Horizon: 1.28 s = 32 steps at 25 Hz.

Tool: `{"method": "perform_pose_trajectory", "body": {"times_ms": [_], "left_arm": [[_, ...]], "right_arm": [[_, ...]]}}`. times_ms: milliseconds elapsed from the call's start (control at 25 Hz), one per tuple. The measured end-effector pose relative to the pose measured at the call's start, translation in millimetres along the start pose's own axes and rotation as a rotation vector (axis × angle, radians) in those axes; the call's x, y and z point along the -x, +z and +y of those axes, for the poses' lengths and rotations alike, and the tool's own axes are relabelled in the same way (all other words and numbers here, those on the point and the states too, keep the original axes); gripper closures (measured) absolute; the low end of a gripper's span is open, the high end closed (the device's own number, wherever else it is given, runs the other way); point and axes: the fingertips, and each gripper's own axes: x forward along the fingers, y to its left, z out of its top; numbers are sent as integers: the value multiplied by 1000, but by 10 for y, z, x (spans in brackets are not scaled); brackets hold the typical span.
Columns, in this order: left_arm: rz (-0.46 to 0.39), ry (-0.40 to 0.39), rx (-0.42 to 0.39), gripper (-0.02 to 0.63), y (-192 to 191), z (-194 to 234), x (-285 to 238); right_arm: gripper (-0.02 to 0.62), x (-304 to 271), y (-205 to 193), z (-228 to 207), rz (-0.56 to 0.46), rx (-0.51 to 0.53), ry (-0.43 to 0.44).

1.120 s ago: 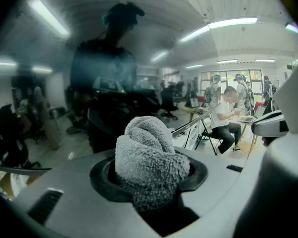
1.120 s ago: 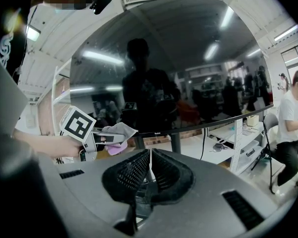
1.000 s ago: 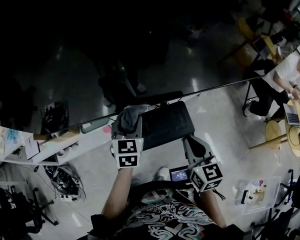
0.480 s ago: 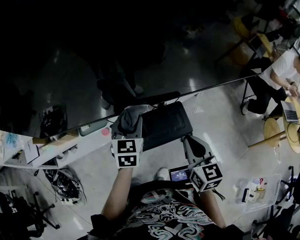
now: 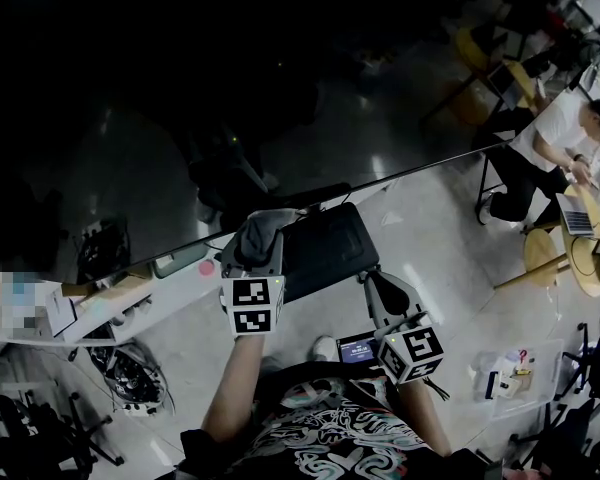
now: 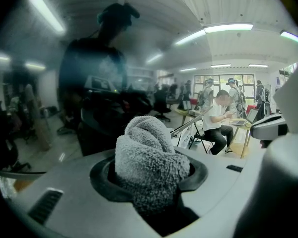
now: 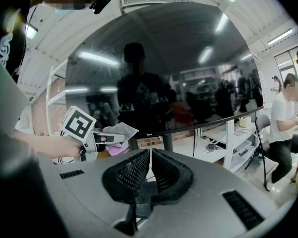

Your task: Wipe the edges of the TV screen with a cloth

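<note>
Grey cloth at the TV screen's lower edge.
At the lower edge of the large black glossy TV screen point(image 5: 180, 88), the left gripper point(image 5: 258, 238) clamps a folded grey fluffy cloth point(image 6: 148, 152); the right gripper point(image 7: 149, 162), below that edge, is closed and empty.

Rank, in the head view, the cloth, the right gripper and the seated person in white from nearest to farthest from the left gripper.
1. Cloth: held in the left gripper's jaws.
2. Right gripper: to its right, nearer the body.
3. Seated person: far right, across the floor.
</note>
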Motion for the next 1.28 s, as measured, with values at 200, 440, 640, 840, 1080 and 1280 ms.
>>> {"method": "perform_pose_trajectory", "body": {"times_ms": [200,440,640,840,1080,1280], "left_arm": [[-6,-17,-1,410,28,-74,-57],[-9,-36,-9,410,77,-185,-119],[-9,-57,-17,410,110,-294,-173],[-8,-76,-23,410,131,-368,-223],[-7,-88,-29,410,154,-430,-269],[-15,-99,-38,410,174,-498,-300]], "right_arm": [[560,33,-9,-72,-3,-7,-16],[560,75,31,-171,-9,-22,-36],[560,152,0,-281,-13,-30,-60],[560,196,-9,-354,-18,-41,-78],[560,259,-8,-412,-21,-42,-94],[560,374,-10,-523,-31,-47,-125]]}}
